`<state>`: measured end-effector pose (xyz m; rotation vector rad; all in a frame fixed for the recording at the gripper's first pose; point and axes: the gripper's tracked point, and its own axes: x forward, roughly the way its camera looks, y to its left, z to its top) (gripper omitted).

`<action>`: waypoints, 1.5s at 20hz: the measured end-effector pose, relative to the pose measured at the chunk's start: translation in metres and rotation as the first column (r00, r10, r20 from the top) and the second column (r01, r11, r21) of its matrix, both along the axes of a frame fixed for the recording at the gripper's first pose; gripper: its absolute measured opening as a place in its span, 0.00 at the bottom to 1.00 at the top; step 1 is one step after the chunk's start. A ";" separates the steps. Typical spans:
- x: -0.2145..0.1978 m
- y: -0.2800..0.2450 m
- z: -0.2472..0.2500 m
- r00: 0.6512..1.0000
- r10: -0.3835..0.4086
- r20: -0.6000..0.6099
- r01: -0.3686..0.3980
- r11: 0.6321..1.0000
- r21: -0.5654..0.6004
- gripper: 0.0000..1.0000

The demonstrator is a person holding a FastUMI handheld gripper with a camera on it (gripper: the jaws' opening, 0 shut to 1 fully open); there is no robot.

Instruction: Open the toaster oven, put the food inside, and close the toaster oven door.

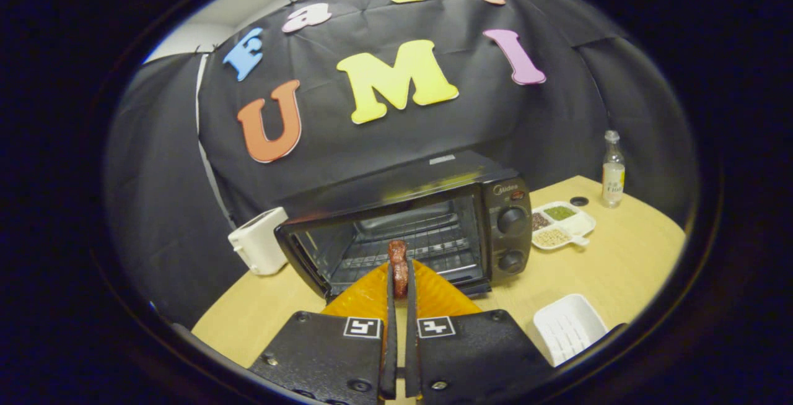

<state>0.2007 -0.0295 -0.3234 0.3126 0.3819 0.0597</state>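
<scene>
A black toaster oven (pixel 495 194) stands on the wooden table (pixel 619 269) just ahead of me. Its door is down and the wire rack (pixel 403 250) inside is in plain sight. My gripper (pixel 399 287) is shut on a brown, sausage-like piece of food (pixel 398 262), which sticks up between the fingertips in front of the oven's opening. An orange ribbed plate (pixel 365 300) lies right under the fingers, between me and the oven. The plate hides most of the lowered door.
A white boxy appliance (pixel 257 247) sits left of the oven. To the oven's right are a divided white dish of grains (pixel 560 225), a small black cap (pixel 579 201) and a clear bottle (pixel 613 169). A white slotted basket (pixel 569 327) lies near my right finger.
</scene>
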 end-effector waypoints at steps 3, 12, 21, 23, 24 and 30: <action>0.025 0.015 -0.011 1.000 -0.022 0.015 0.020 0.995 0.097 0.08; 0.094 0.012 -0.043 0.987 -0.158 -0.001 0.144 0.895 0.422 0.10; 0.113 0.000 -0.060 0.985 -0.173 0.018 0.157 0.926 0.344 0.17; 0.112 -0.005 -0.062 0.983 -0.184 0.013 0.170 0.929 0.329 0.21; 0.112 -0.007 -0.061 0.982 -0.190 0.015 0.174 0.926 0.334 0.33; 0.093 -0.008 -0.037 0.974 -0.176 0.146 0.145 0.969 0.198 0.73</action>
